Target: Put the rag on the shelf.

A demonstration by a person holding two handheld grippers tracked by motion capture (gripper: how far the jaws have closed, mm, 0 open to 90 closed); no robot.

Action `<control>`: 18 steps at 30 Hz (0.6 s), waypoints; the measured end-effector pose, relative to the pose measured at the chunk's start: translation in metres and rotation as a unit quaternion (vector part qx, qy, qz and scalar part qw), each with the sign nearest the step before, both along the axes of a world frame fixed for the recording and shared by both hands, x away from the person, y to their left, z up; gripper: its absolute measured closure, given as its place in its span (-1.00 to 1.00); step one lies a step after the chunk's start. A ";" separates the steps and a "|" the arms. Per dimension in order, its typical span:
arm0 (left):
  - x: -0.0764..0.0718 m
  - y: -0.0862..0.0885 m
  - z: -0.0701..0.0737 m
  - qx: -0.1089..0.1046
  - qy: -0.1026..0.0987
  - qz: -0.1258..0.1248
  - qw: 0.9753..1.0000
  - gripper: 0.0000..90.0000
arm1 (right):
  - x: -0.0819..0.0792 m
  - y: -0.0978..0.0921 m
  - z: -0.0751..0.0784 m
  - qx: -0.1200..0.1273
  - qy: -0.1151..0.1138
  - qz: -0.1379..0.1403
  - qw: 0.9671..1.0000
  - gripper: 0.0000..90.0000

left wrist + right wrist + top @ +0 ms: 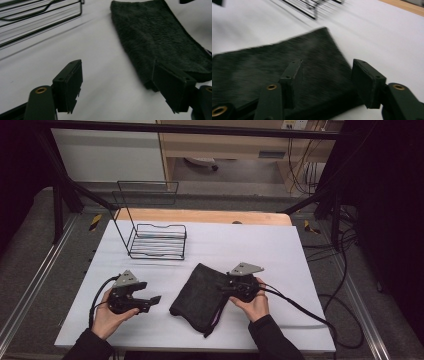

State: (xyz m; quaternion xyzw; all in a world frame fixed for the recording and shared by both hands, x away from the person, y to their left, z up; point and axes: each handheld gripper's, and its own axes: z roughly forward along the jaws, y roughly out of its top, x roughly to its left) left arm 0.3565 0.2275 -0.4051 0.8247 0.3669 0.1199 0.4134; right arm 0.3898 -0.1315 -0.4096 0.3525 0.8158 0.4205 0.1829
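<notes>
A folded dark towel [200, 296] lies on the white table [280, 250] near its front middle; the towel [160, 40] also shows in the left gripper view and the towel [287, 65] in the right gripper view. My left gripper [152, 301] is held a short way left of the towel, pointing at it, open and empty; the left gripper [122, 85] has one jaw near the towel's near edge. My right gripper [224, 290] hovers over the towel's right side, open; the right gripper [327, 80] has nothing between its jaws but the cloth beneath.
A black wire rack [155, 232] stands at the back left of the table, and the rack [37, 17] is seen at the top left of the left gripper view. Cables [300, 307] trail from the right gripper off the table's right edge.
</notes>
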 end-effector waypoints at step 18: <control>0.003 -0.049 -0.032 0.035 0.058 -0.049 0.997 0.00 | 0.025 -0.018 -0.028 -0.003 0.049 -0.045 0.998 0.90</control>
